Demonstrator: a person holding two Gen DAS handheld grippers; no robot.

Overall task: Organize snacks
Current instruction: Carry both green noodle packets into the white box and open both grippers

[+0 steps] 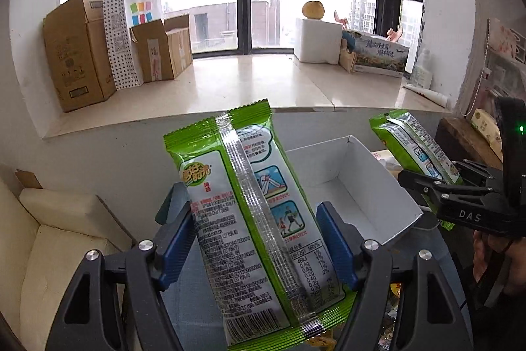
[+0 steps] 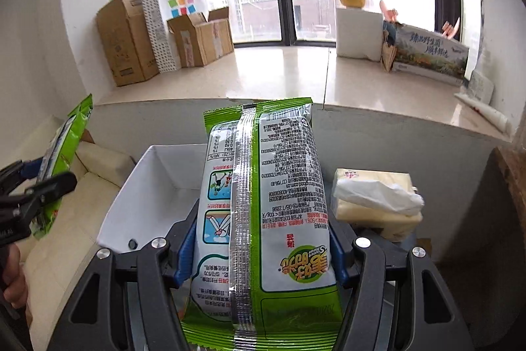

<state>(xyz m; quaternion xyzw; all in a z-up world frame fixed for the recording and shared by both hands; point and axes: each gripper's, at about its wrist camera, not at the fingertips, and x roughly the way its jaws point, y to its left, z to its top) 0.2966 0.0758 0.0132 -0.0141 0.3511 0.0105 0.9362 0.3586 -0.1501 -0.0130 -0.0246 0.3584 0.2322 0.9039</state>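
My left gripper [image 1: 254,239] is shut on a green and white snack packet [image 1: 243,219], held upright with its back seam toward the camera. My right gripper [image 2: 261,239] is shut on a second green snack packet [image 2: 263,213]. Each gripper shows in the other view: the right one [image 1: 427,186] with its packet [image 1: 414,143], the left one [image 2: 49,183] with its packet [image 2: 62,153]. An open white box [image 1: 355,186] stands just beyond both packets; it also shows in the right wrist view [image 2: 144,193]. Its visible inside looks bare.
A tissue pack [image 2: 374,199] lies right of the white box. More snack wrappers [image 1: 391,301] lie low on the table. A cream sofa [image 1: 49,245] is at the left. The window ledge behind holds cardboard boxes [image 1: 79,51], a paper bag [image 1: 141,5] and a white box [image 1: 317,40].
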